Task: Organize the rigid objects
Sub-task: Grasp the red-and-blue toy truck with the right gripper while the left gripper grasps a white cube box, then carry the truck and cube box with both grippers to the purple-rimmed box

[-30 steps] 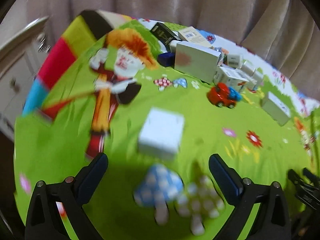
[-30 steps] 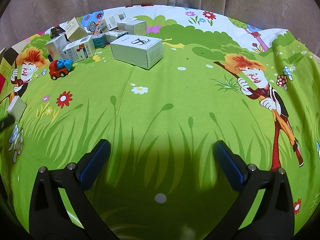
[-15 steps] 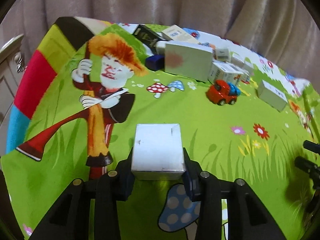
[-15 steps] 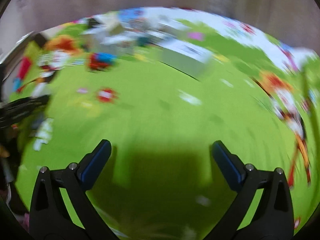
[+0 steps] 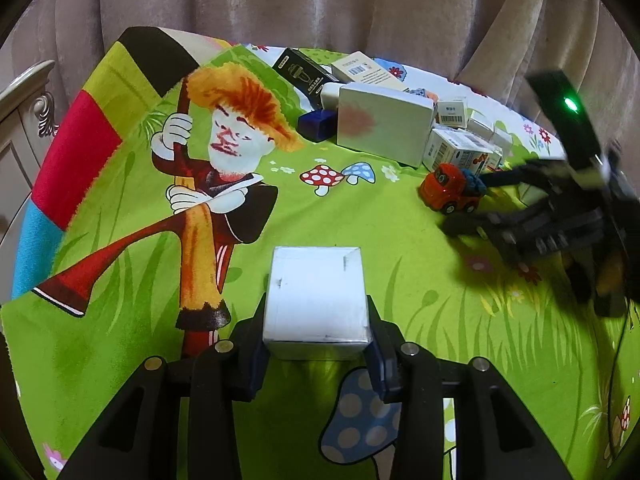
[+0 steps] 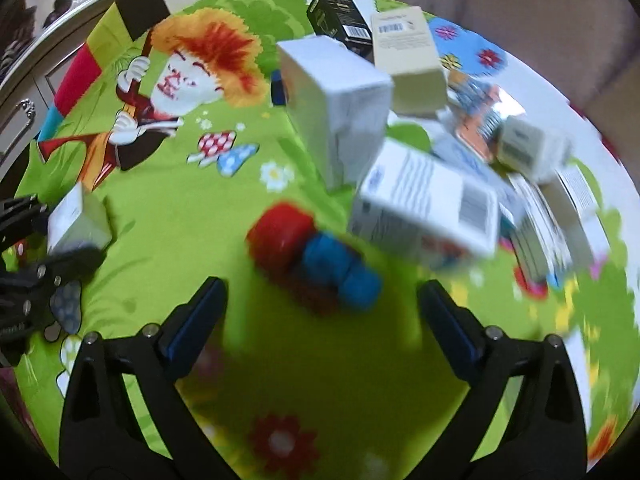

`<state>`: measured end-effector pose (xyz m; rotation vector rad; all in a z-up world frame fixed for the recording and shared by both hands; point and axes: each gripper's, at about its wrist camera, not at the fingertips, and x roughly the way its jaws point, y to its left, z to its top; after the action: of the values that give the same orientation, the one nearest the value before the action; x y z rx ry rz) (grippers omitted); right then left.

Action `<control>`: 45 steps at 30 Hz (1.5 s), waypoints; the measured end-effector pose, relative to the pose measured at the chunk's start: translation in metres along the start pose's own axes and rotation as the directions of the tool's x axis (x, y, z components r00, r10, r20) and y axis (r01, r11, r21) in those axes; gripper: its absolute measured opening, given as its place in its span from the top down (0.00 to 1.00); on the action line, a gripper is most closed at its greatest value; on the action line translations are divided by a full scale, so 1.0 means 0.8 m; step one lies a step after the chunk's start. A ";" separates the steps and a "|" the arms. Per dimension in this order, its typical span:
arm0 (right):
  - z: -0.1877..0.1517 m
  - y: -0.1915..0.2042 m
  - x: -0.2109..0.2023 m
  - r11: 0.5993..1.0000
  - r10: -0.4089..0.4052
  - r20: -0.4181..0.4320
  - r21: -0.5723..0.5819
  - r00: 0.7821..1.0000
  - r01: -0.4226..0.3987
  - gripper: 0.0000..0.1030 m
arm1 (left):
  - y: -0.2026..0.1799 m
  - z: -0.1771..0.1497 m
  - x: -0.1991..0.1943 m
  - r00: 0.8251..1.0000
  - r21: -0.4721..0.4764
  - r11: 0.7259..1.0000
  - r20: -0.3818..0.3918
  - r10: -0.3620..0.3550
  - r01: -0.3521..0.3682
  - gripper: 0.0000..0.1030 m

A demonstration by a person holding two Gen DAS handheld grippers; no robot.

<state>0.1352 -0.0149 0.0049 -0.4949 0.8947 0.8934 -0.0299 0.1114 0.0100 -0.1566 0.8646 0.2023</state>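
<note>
The left wrist view is sharp: the left tool (image 5: 316,344) is clamped on a small white box (image 5: 316,300), its pads pressing the box's two sides, nearest the camera over a printed mushroom on the green cartoon cloth (image 5: 360,232) that covers the bench. The right wrist view is smeared by motion and shows that same box (image 6: 76,220) only small at its left edge, with the left tool's dark frame beside it.

What the right view gives instead is the right tool (image 6: 320,312) — its jaws stand wide and have just been closing a little, with nothing pressed between the pads. Just beyond its fingertips lies the red and blue toy car (image 6: 312,256). In the left view that car (image 5: 452,192) sits at mid-distance on the right, with the right tool's black body reaching in from the right edge beside it.

Between the held box and the car the cloth lies open; the left half carries only the printed figure.

Farther off a cluster of cartons crowds the far right — a large white box (image 5: 384,124) in front, a black box (image 5: 304,72) and a beige box (image 5: 368,72) behind, smaller barcode-labelled ones to the right. Past the bench's far edge hangs a pale curtain (image 5: 320,4); a carved cabinet (image 5: 24,120) stands at the left.
</note>
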 end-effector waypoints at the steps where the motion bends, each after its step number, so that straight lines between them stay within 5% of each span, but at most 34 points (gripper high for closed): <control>1: 0.006 -0.003 0.005 1.000 0.020 0.002 0.002 1.000 -0.020 0.12 | -0.001 0.000 0.000 1.000 0.004 1.000 -0.001 0.005 -0.005 0.60; 4: 0.016 0.000 0.012 0.999 0.033 0.024 -0.019 0.999 -0.033 0.22 | -0.003 0.000 0.001 1.000 0.009 1.000 -0.001 0.012 -0.012 0.60; 6: 0.017 0.007 0.010 0.999 0.035 0.041 -0.021 0.999 -0.034 0.41 | -0.002 0.000 0.000 1.000 0.007 1.000 -0.001 0.009 -0.009 0.60; 11: -0.017 0.025 -0.010 0.999 0.035 0.083 0.007 0.996 -0.036 0.41 | -0.001 0.000 0.001 1.000 0.006 1.000 -0.002 0.008 -0.008 0.60; 14: -0.028 0.032 -0.017 0.999 0.043 0.070 0.008 0.997 -0.044 0.23 | -0.003 0.001 0.002 1.000 0.015 1.000 -0.004 0.020 -0.019 0.59; 16: -0.031 0.039 -0.018 0.999 0.040 0.057 -0.027 0.998 -0.038 0.24 | -0.003 0.001 0.002 1.000 0.016 1.000 -0.004 0.021 -0.020 0.59; 20: -0.033 0.042 -0.025 0.999 0.040 0.071 -0.001 0.997 -0.040 0.57 | -0.002 0.001 0.003 1.000 0.017 1.000 -0.005 0.020 -0.020 0.59; 24: -0.037 0.049 -0.029 0.997 0.067 0.053 0.025 0.996 -0.069 0.55 | -0.004 0.001 0.003 1.000 0.020 0.999 -0.004 0.026 -0.025 0.59; 28: -0.026 0.057 -0.019 0.999 0.025 0.052 0.023 0.998 -0.026 0.44 | -0.004 0.001 0.003 1.000 0.020 0.999 -0.004 0.028 -0.028 0.59; 33: -0.025 0.068 -0.021 0.998 -0.050 0.065 0.051 0.997 0.046 0.61 | -0.003 0.002 0.003 1.000 0.018 1.000 -0.005 0.024 -0.024 0.59; 45: -0.144 0.114 -0.109 0.925 -0.136 0.076 0.366 0.988 0.099 0.61 | -0.003 0.001 0.003 1.000 0.014 1.000 -0.003 0.022 -0.022 0.60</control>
<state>-0.0205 -0.0846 0.0129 -0.1801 0.9026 0.6182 -0.0271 0.1097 0.0089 -0.1341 0.8708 0.2162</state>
